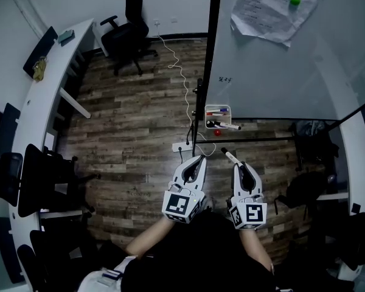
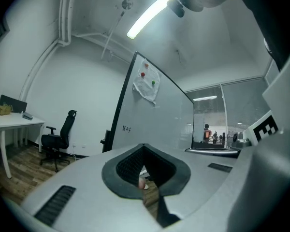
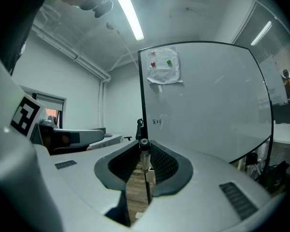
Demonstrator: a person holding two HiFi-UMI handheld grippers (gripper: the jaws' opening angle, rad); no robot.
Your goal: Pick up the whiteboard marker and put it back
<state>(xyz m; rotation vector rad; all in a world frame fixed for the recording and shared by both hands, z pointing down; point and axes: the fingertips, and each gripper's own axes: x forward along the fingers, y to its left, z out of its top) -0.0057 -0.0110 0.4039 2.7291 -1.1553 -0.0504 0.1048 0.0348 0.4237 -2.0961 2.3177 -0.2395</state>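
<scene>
A whiteboard marker (image 1: 228,156) with a black cap sticks forward out of my right gripper (image 1: 236,165), which is shut on it. In the right gripper view the marker (image 3: 144,151) shows end-on between the pads of that gripper (image 3: 145,166), pointing at the whiteboard (image 3: 208,105). My left gripper (image 1: 198,159) hangs beside it on the left, its jaws a narrow gap apart with nothing between them (image 2: 147,180). A white marker tray (image 1: 218,109) with several markers in it hangs at the whiteboard's (image 1: 274,72) lower left corner, ahead of both grippers.
A paper (image 1: 274,8) is pinned to the board by a red and a green magnet. A small red ball (image 1: 217,132) lies below the tray. A power strip (image 1: 184,146) with a white cable lies on the wood floor. A curved white desk (image 1: 42,96) and black office chair (image 1: 129,38) stand to the left.
</scene>
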